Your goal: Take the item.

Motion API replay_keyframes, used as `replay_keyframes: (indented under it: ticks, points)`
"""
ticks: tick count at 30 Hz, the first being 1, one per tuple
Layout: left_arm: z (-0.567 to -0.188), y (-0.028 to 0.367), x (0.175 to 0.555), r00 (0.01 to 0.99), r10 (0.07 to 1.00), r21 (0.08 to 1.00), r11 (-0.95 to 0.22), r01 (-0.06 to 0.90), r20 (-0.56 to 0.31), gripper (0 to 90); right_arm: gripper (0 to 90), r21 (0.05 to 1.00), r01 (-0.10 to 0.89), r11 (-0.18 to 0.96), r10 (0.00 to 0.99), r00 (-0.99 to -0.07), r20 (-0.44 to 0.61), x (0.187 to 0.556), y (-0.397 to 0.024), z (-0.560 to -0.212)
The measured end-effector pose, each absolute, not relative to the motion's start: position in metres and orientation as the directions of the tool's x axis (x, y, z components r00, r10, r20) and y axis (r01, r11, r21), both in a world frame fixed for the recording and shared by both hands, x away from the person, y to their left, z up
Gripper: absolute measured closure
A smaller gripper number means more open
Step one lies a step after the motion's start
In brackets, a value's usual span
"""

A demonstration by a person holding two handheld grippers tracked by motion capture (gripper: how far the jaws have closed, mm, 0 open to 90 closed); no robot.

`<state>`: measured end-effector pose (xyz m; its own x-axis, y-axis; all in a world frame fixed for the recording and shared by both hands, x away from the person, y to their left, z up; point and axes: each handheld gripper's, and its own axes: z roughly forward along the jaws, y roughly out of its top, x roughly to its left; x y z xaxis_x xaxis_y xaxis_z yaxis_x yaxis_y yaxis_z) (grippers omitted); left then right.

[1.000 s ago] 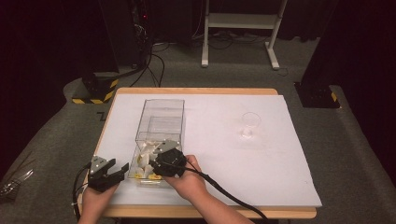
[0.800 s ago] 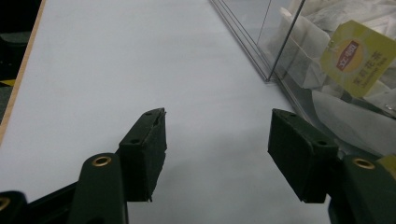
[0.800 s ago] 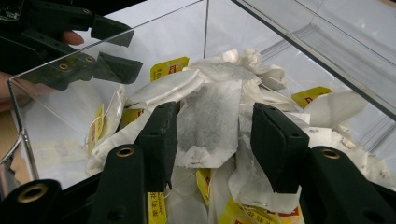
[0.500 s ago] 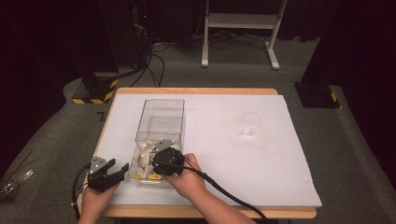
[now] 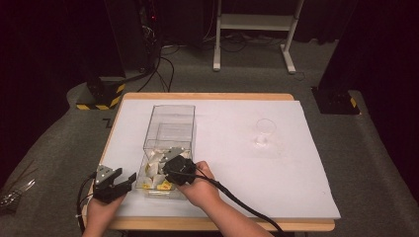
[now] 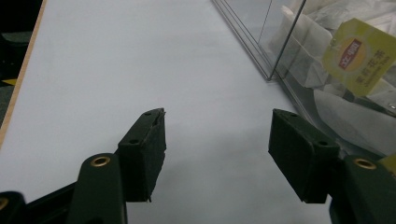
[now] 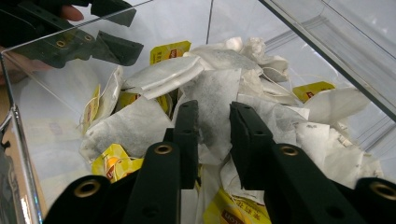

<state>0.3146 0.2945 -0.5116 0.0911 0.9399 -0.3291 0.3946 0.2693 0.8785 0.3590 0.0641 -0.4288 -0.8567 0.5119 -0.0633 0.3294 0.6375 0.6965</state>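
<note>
The right gripper (image 7: 212, 126) is reaching down into the near end of the clear box (image 5: 168, 123), where the tea bags (image 5: 157, 173) are lying in a loose heap. Its jaws have just been closing, and they are now straddling one tea bag (image 7: 212, 100) at the top of the heap; whether the pads are already pressing on the paper cannot be told. This approach from above is probably being used because the tall walls are blocking access from the sides.

The left gripper (image 6: 217, 154) is resting with its jaws spread and nothing between them, over the white sheet (image 6: 116, 70) just beside the left wall of the box. It is likely waiting there to steady the box or to take the bag. A clear glass (image 5: 265, 132) is standing well apart on the right of the sheet, possibly as the destination.

Compared with the earlier high view, both hands are occupying the same places; the narrower right jaws are the one difference.
</note>
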Motion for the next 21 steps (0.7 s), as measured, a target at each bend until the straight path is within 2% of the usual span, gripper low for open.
replay_keyframes:
  ticks: [7,21]
  points:
    - [-0.512,0.295,0.315,0.091,0.941,0.879,0.266,0.397,-0.326,36.8,88.4,0.707,0.317,0.632,0.499,-0.865,-0.059,0.359,0.062,-0.428]
    - [-0.511,0.296,0.314,0.092,0.940,0.878,0.267,0.396,-0.327,36.7,89.7,0.758,0.280,0.590,0.514,-0.854,-0.085,0.352,0.052,-0.420]
